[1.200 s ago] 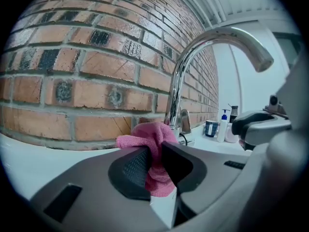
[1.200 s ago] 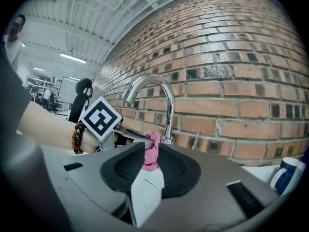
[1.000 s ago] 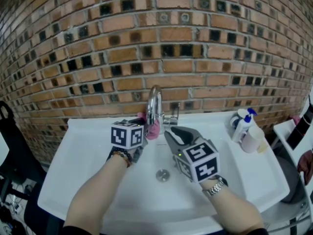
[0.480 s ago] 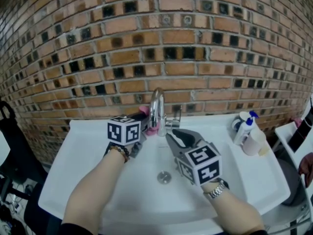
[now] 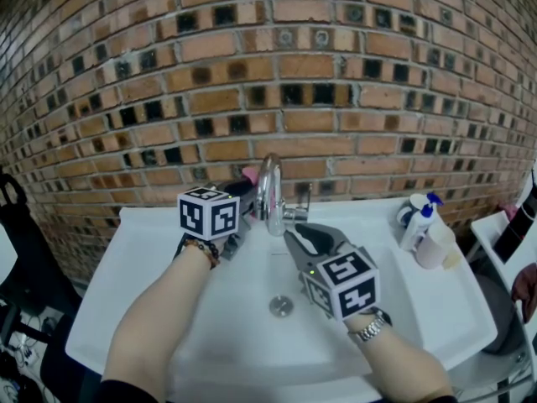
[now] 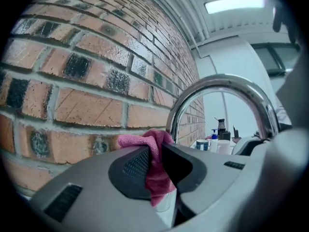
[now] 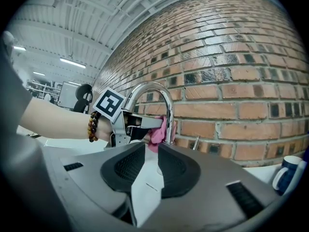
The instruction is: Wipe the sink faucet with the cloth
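Note:
A chrome arched faucet [image 5: 268,187] rises at the back of a white sink [image 5: 159,309]. My left gripper [image 5: 250,193] is shut on a pink cloth [image 5: 249,175] and holds it against the left side of the faucet's upright pipe. In the left gripper view the cloth [image 6: 155,168] is pinched between the pads, just in front of the faucet [image 6: 217,83]. My right gripper [image 5: 295,232] hovers over the basin in front of the spout, open by a narrow gap with nothing in it. The right gripper view shows the faucet [image 7: 154,88], the cloth [image 7: 157,134] and the left gripper [image 7: 145,124].
A brick wall stands close behind the faucet. A drain [image 5: 280,306] sits in the middle of the basin. A spray bottle [image 5: 417,217] and a pale cup [image 5: 432,242] stand on the sink's right rim. A lever handle [image 5: 300,200] is right of the faucet.
My left gripper has risen with the pink cloth along the faucet's pipe. The right gripper has stayed in place.

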Available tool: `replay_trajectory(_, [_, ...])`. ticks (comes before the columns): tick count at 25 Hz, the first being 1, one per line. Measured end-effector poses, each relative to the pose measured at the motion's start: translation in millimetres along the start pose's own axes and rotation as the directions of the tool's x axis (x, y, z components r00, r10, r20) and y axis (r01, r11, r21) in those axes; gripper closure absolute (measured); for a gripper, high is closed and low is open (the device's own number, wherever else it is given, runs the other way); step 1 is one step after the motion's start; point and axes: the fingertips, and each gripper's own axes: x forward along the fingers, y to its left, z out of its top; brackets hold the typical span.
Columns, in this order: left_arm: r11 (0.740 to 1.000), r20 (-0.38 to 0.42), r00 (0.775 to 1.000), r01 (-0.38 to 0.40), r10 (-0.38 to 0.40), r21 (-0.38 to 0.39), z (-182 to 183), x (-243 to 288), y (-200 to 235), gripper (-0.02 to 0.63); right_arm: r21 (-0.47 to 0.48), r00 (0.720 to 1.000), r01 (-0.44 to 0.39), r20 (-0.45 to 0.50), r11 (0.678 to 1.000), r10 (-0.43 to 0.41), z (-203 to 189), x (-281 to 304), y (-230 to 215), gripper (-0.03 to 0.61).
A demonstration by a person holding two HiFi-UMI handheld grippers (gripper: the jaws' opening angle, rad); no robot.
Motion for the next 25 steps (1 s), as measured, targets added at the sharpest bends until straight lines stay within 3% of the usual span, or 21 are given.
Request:
replay_trajectory(10, [0.998, 0.103, 0.993, 0.049, -0.054, 0.05, 53.4, -11.5, -13.1, 0.549, 0.0, 1.0, -0.002, 0.004, 1.0, 0.002, 1.1, 0.5, 1.5, 0.48])
replay_trajectory(25, [0.986, 0.152, 0.985, 0.051, -0.075, 0.158, 94.0, -38.4, -34.2, 0.549, 0.003, 1.0, -0.006, 0.021, 1.0, 0.006, 7.0, -1.8, 5.1, 0.48])
